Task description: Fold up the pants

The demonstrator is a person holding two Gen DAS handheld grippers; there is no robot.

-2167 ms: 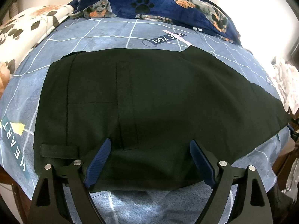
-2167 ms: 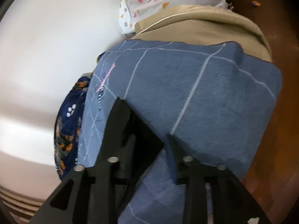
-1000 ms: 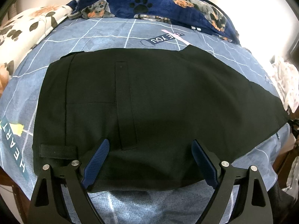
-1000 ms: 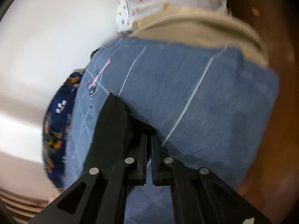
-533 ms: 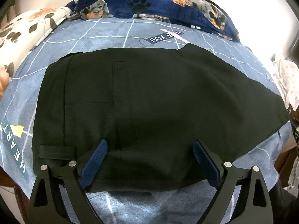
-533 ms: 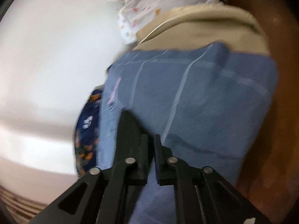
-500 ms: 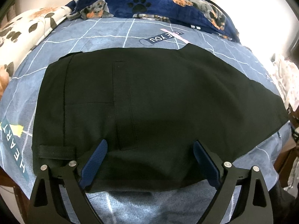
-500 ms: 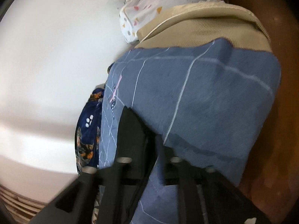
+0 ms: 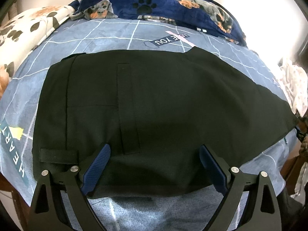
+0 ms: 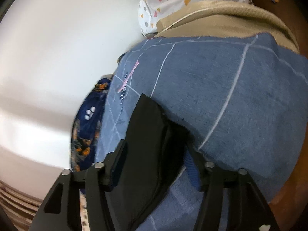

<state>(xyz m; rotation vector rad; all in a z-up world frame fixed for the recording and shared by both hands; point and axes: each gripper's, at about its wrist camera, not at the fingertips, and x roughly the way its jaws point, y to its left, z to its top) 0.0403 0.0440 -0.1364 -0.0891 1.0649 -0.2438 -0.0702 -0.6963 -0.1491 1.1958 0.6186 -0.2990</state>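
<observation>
You face a bed covered by a blue sheet [image 9: 80, 44] with thin white grid lines and printed words. A navy blanket [image 9: 165, 2] with dog and paw prints lies bunched at its far side, against a plain white wall [image 10: 57, 48]. A cream floral pillow [image 9: 23, 30] sits at left. Brown wooden floor [image 10: 288, 202] shows beside the bed.

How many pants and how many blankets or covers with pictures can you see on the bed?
Black pants: 1
Navy dog-print blanket: 1
Cream leaf-print cover: 1
Blue grid bedsheet: 1
Total: 4
</observation>
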